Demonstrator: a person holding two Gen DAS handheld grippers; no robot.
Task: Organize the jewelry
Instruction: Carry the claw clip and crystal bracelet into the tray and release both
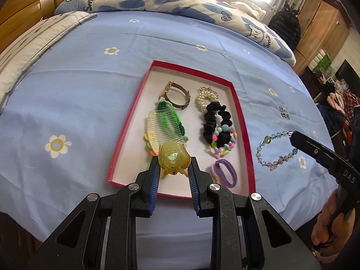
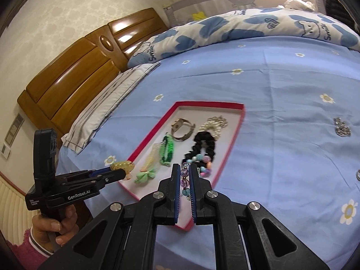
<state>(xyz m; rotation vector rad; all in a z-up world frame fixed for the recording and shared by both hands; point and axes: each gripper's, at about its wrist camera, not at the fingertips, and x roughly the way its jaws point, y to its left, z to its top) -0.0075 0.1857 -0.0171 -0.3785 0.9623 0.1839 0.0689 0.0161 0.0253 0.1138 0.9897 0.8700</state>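
A red-rimmed tray (image 1: pixel 238 103) with a white floor lies on the blue bed sheet. In it are a watch (image 1: pixel 177 96), a pearl scrunchie (image 1: pixel 203 97), a black scrunchie (image 1: pixel 216 121), a pastel bead bracelet (image 1: pixel 221 144), a green clip and comb (image 1: pixel 166 123) and purple hair ties (image 1: pixel 225 172). My left gripper (image 1: pixel 173 168) is shut on a yellow claw clip (image 1: pixel 173 159) above the tray's near end. My right gripper (image 2: pixel 185 175) is shut on a glass bead bracelet (image 2: pixel 184 180), which hangs beside the tray (image 1: pixel 276 148).
A small silver trinket (image 1: pixel 284 112) lies on the sheet right of the tray; it also shows in the right wrist view (image 2: pixel 342 127). A folded duvet (image 1: pixel 157 0) lies at the far side, a pillow (image 1: pixel 33 45) at the left, a wooden headboard (image 2: pixel 74 76) behind.
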